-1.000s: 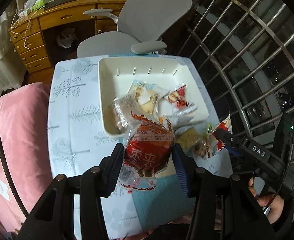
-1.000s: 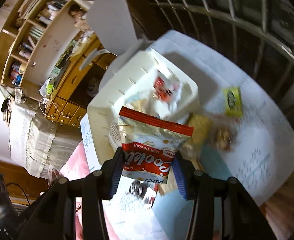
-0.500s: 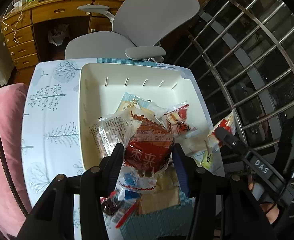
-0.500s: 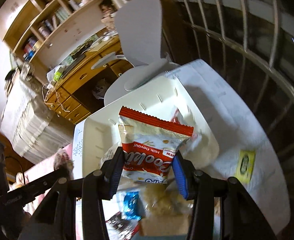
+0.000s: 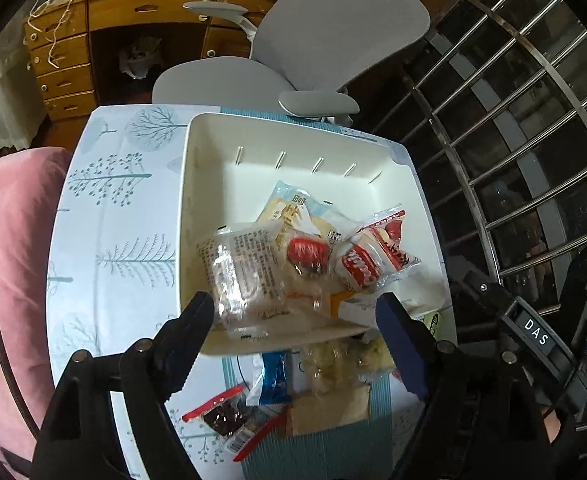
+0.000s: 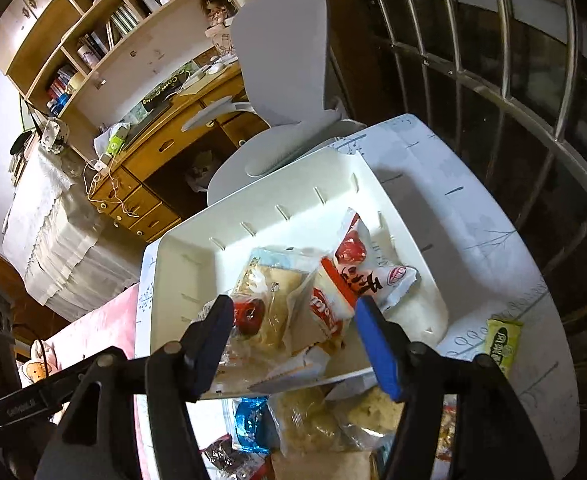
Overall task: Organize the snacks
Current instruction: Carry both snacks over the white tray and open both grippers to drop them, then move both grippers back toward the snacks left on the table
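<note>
A white bin [image 5: 201, 168] [image 6: 181, 264] stands on the table and holds several snack packs. The red round snack [image 5: 307, 250] [image 6: 249, 314] and the red-and-white cookie pack [image 5: 363, 266] [image 6: 325, 310] lie in it among a clear-wrapped cake [image 5: 241, 276] and a pale pastry pack [image 5: 293, 212]. My left gripper [image 5: 297, 322] is open and empty above the bin's near rim. My right gripper [image 6: 291, 330] is open and empty above the same rim. Loose snacks lie in front of the bin: a blue pack [image 5: 275, 376] [image 6: 249, 420] and a dark red-edged pack [image 5: 223, 414].
A yellow-green packet [image 6: 501, 344] lies on the table right of the bin. A grey office chair [image 5: 293, 68] stands behind the table, a wooden desk [image 5: 105, 28] beyond it. Metal window bars [image 5: 513, 140] run along the right. A pink cushion [image 5: 9, 260] lies on the left.
Both grippers opened. The red round snack dropped from the left gripper and the cookie pack from the right gripper into the bin. Both grippers moved closer over the bin.
</note>
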Demonstrator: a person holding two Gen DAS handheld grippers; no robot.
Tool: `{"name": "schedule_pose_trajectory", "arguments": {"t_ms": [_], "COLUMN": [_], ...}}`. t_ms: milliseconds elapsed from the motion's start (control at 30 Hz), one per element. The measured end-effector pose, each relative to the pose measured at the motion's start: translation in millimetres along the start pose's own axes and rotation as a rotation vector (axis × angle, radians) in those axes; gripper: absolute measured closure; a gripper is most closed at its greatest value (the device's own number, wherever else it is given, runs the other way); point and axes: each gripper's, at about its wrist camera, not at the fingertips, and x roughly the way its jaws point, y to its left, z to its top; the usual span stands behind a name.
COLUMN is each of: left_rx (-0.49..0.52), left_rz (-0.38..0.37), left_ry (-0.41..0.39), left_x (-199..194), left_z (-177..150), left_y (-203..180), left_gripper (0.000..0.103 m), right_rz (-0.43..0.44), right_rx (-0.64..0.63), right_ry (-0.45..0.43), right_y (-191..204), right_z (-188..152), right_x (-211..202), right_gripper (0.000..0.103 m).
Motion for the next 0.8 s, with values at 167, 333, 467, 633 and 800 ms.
{"name": "schedule_pose_trajectory", "arguments": {"t_ms": [167, 333, 467, 633, 800], "left_rx": [0.011, 0.042, 0.068, 0.081, 0.080], "left_rz": [-0.011, -0.018, -0.017, -0.005, 0.021], "left_ry": [-0.002, 0.017, 0.033, 0.066, 0.132], "left_x": [-20, -39, -54, -70, -68], "left_z": [-25, -60, -90, -128, -159], "left_y": [-1, -3, -3, 6, 16], "left_gripper": [0.021, 0.021, 0.020, 0.018, 0.018], "right_rz": [-0.015, -0.030, -0.051, -0.073, -0.110], "right_rx": [-0.013, 0.000, 0.022, 0.050, 0.069], "right_ry": [-0.037, -0.059, -0.055, -0.041, -0.013], "right_y": [3, 1, -4, -8, -12], "right_z": [-12, -41, -69, -109, -148], "right_x": [-27, -55, -70, -84, -94], "right_gripper": [0.039, 0.039, 0.039, 0.039, 0.039]}}
